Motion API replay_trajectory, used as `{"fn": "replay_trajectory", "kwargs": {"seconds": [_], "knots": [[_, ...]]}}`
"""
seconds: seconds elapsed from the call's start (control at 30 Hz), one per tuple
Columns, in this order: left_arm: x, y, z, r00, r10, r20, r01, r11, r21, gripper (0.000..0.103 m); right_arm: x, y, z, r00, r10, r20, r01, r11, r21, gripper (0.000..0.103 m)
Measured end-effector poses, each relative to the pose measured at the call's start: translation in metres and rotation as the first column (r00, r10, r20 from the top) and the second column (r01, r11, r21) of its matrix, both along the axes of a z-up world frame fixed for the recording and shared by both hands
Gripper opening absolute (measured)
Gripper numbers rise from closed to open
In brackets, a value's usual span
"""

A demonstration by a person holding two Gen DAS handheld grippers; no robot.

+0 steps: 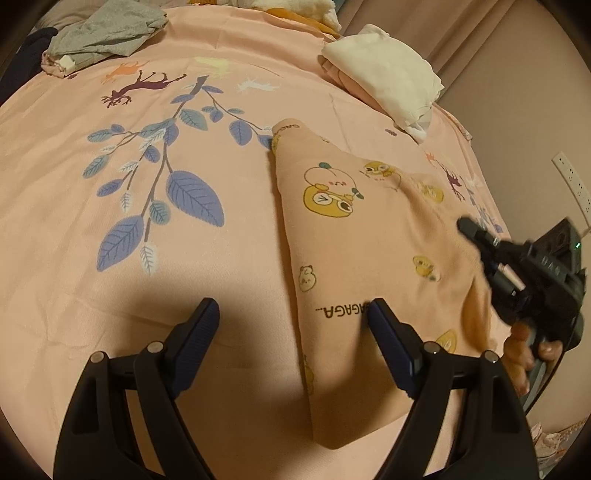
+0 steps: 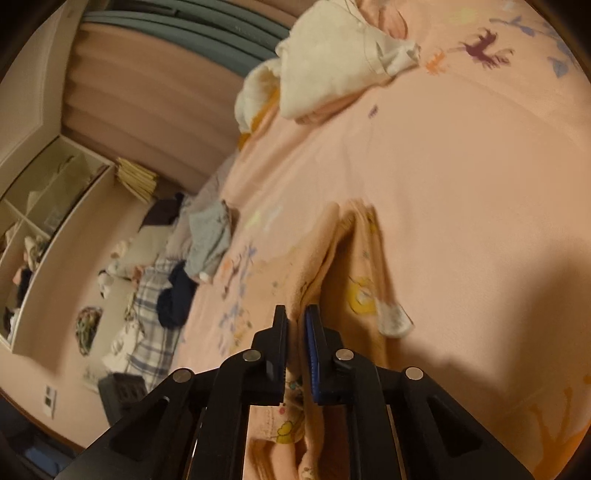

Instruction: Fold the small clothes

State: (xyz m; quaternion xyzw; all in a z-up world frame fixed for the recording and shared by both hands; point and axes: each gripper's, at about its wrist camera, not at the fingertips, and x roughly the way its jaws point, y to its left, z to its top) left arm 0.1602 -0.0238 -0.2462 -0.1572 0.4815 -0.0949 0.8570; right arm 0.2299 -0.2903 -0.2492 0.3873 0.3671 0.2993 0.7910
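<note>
A small peach garment (image 1: pixel 354 236) with yellow cartoon prints lies on the pink bedspread (image 1: pixel 110 295), folded lengthwise. My left gripper (image 1: pixel 291 314) is open just above its near left edge, holding nothing. My right gripper (image 1: pixel 476 232) comes in from the right, lifting the garment's right edge. In the right wrist view my right gripper (image 2: pixel 295 314) is shut on a fold of the peach garment (image 2: pixel 354 273), which hangs down from the fingers.
A folded white and pink pile (image 1: pixel 388 77) lies at the far right of the bed. A grey garment (image 1: pixel 107 33) lies far left. The bed's right edge (image 1: pixel 491 192) drops to a wall with a power strip (image 1: pixel 572 181). Shelves (image 2: pixel 40 221) stand beyond.
</note>
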Motion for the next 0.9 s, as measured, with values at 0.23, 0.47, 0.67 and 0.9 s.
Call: {"fn": "replay_trajectory", "kwargs": {"seconds": [0.23, 0.47, 0.67, 0.9], "knots": [[0.001, 0.002, -0.002, 1.000, -0.011, 0.000, 0.011, 1.000, 0.001, 0.083, 0.008, 0.006, 0.003, 0.998, -0.055, 0.015, 0.056, 0.995, -0.081, 0.011], [0.000, 0.000, -0.004, 1.000, -0.024, 0.006, 0.024, 1.000, 0.020, 0.083, 0.002, -0.018, -0.024, 0.971, -0.191, -0.146, 0.192, 0.981, -0.005, 0.012], [0.005, 0.003, -0.003, 1.000, -0.024, -0.008, 0.023, 1.000, -0.005, 0.084, -0.028, -0.006, 0.024, 0.986, -0.165, 0.036, 0.167, 0.982, -0.085, 0.011], [0.002, -0.001, -0.005, 1.000, -0.026, 0.012, 0.026, 1.000, 0.010, 0.086, -0.045, 0.044, 0.043, 1.000, 0.015, 0.012, -0.011, 0.943, -0.333, 0.011]]}}
